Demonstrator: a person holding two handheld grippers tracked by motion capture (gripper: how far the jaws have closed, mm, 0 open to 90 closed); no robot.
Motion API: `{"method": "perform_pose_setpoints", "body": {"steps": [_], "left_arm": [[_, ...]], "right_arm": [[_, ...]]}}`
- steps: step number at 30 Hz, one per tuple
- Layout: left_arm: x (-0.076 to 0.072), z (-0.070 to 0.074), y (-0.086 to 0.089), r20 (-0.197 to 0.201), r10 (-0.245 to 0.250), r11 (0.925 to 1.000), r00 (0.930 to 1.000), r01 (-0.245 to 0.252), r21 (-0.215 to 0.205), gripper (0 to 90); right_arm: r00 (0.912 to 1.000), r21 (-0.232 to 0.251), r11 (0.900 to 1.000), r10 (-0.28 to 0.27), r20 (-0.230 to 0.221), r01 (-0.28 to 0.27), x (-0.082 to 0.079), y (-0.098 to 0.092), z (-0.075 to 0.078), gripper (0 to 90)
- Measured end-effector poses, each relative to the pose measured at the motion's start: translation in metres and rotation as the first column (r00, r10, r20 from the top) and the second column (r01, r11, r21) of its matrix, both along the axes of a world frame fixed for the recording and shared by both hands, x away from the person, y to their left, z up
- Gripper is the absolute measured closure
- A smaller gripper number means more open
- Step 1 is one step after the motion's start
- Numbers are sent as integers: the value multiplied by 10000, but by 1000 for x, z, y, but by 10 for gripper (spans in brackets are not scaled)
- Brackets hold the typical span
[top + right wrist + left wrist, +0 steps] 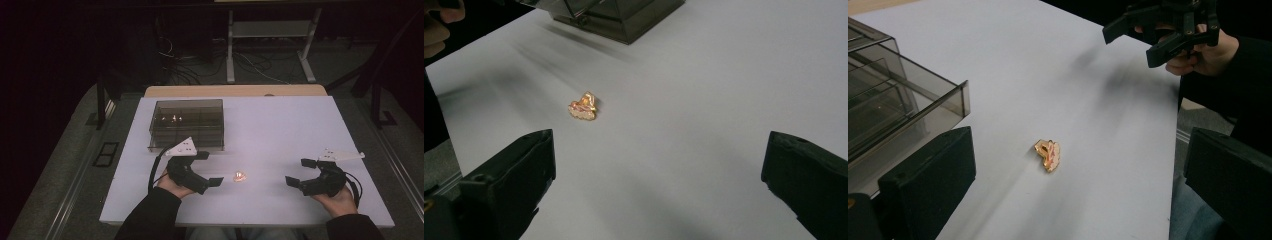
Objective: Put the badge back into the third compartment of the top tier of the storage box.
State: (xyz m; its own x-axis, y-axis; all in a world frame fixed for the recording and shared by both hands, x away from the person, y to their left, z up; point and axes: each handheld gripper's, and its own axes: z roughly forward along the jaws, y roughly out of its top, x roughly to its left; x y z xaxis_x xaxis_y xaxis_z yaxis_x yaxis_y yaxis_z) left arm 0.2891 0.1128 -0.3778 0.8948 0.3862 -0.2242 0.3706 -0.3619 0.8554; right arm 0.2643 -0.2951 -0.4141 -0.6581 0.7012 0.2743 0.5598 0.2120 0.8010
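1. Two hand-held grippers are seen over a white table [280,125] in the high view, each held by a hand that enters from the near edge in a dark sleeve.
2. The left hand [172,186] is placed low at the near left of the table, and the left gripper [207,169] is pointed toward the middle, just in front of a smoky transparent box [187,124].
3. The jaws of the left gripper are spread wide; nothing is held between them, and in the left gripper view bare table is seen in the gap.
4. The right hand [336,199] is placed at the near right, palm up under its tool, and the right gripper [300,171] is pointed toward the left one.
5. The jaws of the right gripper are likewise spread wide and nothing is gripped or touched.
6. A small gold and pink trinket [240,176] is found lying flat on the table between the two grippers, close to the left one and apart from both.
7. The trinket [1048,154] is seen ahead of the left jaws, with the box [893,105] just beside the left jaw.
8. From the right gripper view the trinket [583,107] lies ahead, left of centre, and the box [619,15] stands beyond it.
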Motion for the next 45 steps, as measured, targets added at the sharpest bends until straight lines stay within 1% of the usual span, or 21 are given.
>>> {"method": "perform_pose_setpoints", "body": {"steps": [4,10,13,24,29,45], "left_arm": [[1,0,-5,-18,-88,10000,10000,88,-13,0],[4,0,-13,-30,-273,9995,9996,273,130,0],[5,0,-17,-85,-318,9994,9995,319,118,0],[9,-4,-28,-131,-606,9974,9981,611,393,0],[10,-7,-31,-182,-656,9970,9977,663,397,0],[13,-17,-50,-362,-979,9913,9945,1007,853,0]], "right_arm": [[10000,-5,10000,12,8,-12,0,0,0,3],[10000,-31,10000,22,11,-22,0,0,0,3],[10000,-36,10000,26,13,-26,0,0,0,3],[10000,-51,10000,48,41,-48,0,0,0,3],[9999,-99,9999,78,73,-77,0,1,0,3],[9999,-91,9999,112,84,-111,0,1,0,3]]}}
